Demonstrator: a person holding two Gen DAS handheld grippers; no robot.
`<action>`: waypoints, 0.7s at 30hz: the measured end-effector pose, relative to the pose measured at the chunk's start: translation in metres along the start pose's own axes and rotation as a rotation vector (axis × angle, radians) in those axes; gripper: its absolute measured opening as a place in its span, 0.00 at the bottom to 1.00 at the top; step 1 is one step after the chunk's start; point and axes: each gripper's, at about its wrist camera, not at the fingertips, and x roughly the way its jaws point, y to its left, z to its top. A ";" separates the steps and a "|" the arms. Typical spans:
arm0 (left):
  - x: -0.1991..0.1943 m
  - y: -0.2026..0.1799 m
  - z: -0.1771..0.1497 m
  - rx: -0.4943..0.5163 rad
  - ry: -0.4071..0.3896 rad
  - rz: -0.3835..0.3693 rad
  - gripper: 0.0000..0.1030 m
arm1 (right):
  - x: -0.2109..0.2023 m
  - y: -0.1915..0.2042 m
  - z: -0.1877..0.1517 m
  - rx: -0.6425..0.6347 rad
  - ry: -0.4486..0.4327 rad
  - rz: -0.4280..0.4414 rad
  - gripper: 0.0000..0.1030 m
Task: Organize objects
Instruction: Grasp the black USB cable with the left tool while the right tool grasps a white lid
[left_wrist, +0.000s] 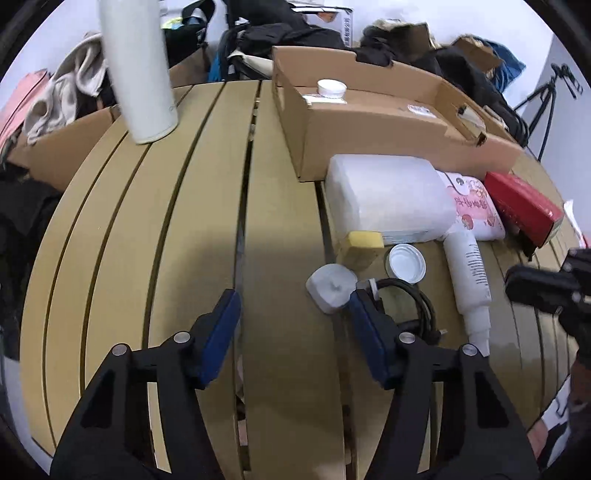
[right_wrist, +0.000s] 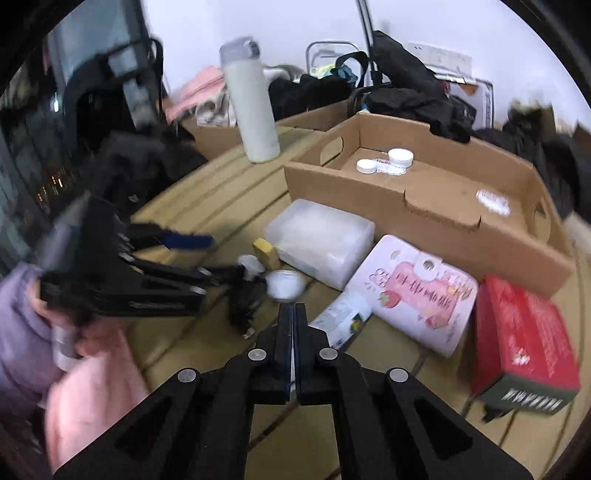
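My left gripper (left_wrist: 293, 299) is open and empty over the slatted table (left_wrist: 184, 229); its right finger sits beside a white charger plug (left_wrist: 330, 286) with a black cable (left_wrist: 413, 306). It also shows in the right wrist view (right_wrist: 221, 256). My right gripper (right_wrist: 294, 312) is shut with nothing seen between its fingers, pointing at a white jar lid (right_wrist: 284, 283) and a lying white bottle (right_wrist: 341, 317). The cardboard tray (right_wrist: 424, 218) holds two white jars (right_wrist: 400, 157). A clear plastic box (left_wrist: 388, 195), a yellow sponge (left_wrist: 364, 243), a pink tissue pack (right_wrist: 417, 291) and a red box (right_wrist: 521, 339) lie in front of it.
A tall white flask (left_wrist: 138, 70) stands at the table's far left. A second cardboard box (left_wrist: 55, 151), bags and clothes (left_wrist: 288, 33) crowd the table's far side. A tripod (left_wrist: 546, 99) stands at the right.
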 end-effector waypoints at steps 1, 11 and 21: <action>-0.004 0.002 -0.002 -0.014 -0.004 0.001 0.56 | 0.004 0.002 0.001 -0.001 -0.004 0.024 0.02; 0.000 -0.028 0.001 -0.048 0.051 -0.071 0.64 | 0.058 -0.005 0.022 0.027 0.066 -0.041 0.03; -0.016 -0.011 -0.016 -0.146 0.031 -0.047 0.28 | 0.048 -0.010 0.022 0.054 0.077 -0.013 0.27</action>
